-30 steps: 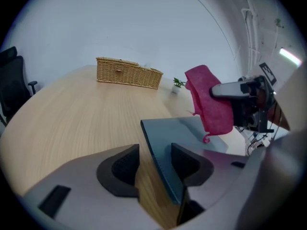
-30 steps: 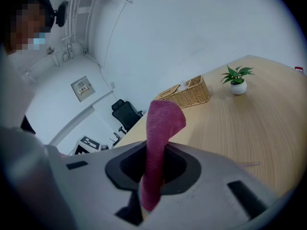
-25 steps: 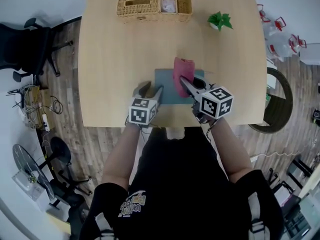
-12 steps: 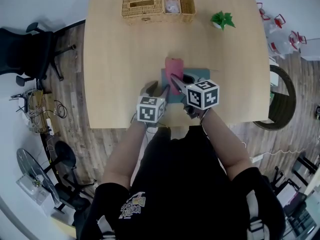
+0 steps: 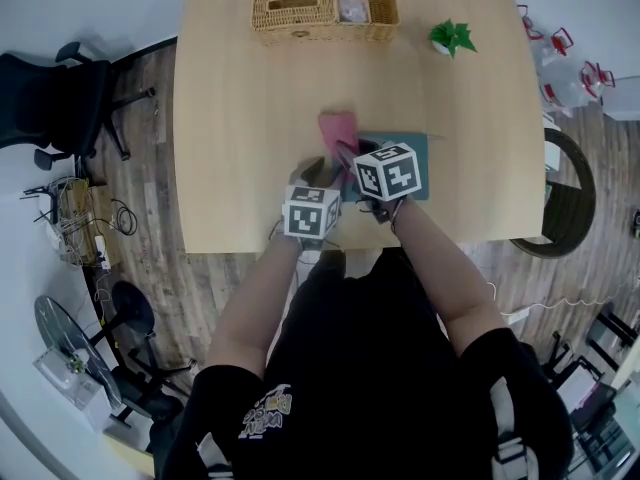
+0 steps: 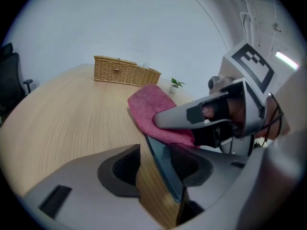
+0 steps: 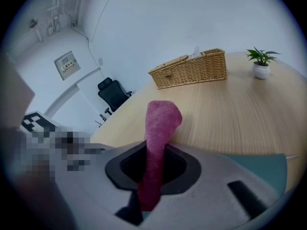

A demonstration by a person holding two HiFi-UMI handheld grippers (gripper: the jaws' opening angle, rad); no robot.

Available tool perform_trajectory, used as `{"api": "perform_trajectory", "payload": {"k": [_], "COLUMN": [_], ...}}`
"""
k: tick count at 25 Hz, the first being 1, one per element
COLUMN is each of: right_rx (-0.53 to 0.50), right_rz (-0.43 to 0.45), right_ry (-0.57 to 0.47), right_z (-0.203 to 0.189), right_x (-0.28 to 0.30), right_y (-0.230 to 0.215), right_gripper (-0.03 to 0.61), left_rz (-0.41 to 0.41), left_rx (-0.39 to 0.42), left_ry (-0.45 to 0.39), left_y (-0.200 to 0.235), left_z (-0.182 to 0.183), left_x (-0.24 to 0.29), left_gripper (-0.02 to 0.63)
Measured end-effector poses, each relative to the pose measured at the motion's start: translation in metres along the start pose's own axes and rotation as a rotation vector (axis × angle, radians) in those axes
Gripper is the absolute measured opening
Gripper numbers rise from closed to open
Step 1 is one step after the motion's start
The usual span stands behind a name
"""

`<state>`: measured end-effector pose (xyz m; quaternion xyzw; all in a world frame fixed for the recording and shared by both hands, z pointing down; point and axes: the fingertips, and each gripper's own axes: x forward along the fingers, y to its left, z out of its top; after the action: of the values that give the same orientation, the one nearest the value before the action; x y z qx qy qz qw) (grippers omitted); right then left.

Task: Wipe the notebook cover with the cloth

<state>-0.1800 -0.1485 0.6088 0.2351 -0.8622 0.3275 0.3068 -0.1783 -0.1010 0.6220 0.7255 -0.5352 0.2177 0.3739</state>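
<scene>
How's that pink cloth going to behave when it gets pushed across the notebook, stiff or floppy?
Probably floppy: the cloth is squeezed into a narrow fold between the jaws of the right gripper and curls over at its free end. Its nubby surface will likely drag on the notebook rather than slide freely.

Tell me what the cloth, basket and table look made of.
Cloth: soft pink textile, likely microfibre or terry, going by its fuzzy nap. Basket: woven wicker or rattan, natural tan; the weave shows. Table: pale matte wood or wood-look laminate; fine straight grain, which one is unclear.
</scene>
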Motion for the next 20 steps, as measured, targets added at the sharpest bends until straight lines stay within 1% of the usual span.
{"api": "perform_trajectory", "payload": {"k": [3, 6, 9, 14, 20], "right_rx": [-0.033, -0.098, -0.142, -0.142, -0.116], "right_rz": [-0.037, -0.079, -0.100, -0.112, -0.144], "right_ry": [0.019, 0.037, 0.048, 0.050, 0.038], "right_z": [-0.003, -0.004, -0.005, -0.005, -0.011], "right_x": [0.002, 0.003, 0.002, -0.005, -0.020], "right_y": [0.000, 0.000, -0.001, -0.010, -0.029], "right_gripper": [0.064, 0.064, 0.064, 0.063, 0.063], "left_rz": [0.001, -0.001, -0.001, -0.001, 0.000], "left_rx": [-0.002, -0.006, -0.009, -0.011, -0.010], "left_ry": [0.000, 0.001, 0.003, 0.006, 0.005], "left_y": [0.000, 0.000, 0.000, -0.001, 0.000], "left_z": [-0.001, -0.001, 0.000, 0.000, 0.000], "left_x": [0.000, -0.001, -0.001, -0.002, -0.001], "left_gripper": [0.193, 0.192, 0.192, 0.190, 0.189]}}
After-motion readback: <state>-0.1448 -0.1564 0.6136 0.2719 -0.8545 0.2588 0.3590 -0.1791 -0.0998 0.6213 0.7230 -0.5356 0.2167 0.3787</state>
